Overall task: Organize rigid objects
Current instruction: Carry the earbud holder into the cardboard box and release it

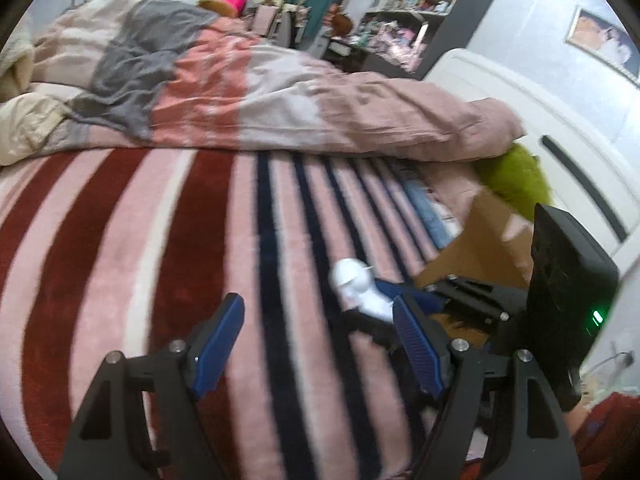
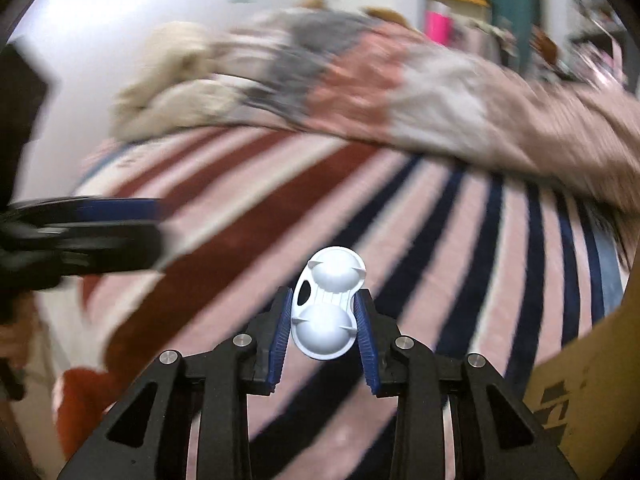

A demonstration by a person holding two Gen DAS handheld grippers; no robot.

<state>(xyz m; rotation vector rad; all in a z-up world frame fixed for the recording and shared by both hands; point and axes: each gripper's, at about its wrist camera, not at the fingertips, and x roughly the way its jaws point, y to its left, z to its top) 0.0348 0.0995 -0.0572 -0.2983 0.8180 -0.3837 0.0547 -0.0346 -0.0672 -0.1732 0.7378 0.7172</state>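
My right gripper (image 2: 325,320) is shut on a white plastic piece with two domed cups (image 2: 326,304) and holds it above the striped blanket (image 2: 248,216). In the left wrist view the same white piece (image 1: 356,284) shows between the right gripper's blue pads, just beyond my left gripper's right finger. My left gripper (image 1: 320,320) is open and empty over the blanket (image 1: 120,240). In the right wrist view the left gripper shows blurred at the left edge (image 2: 80,228).
A cardboard box (image 1: 480,240) stands at the right on the bed; its wall shows in the right wrist view (image 2: 592,380). A crumpled pink and grey duvet (image 1: 240,92) lies across the far bed. A green plush (image 1: 516,176) and a white headboard (image 1: 540,112) are at the right.
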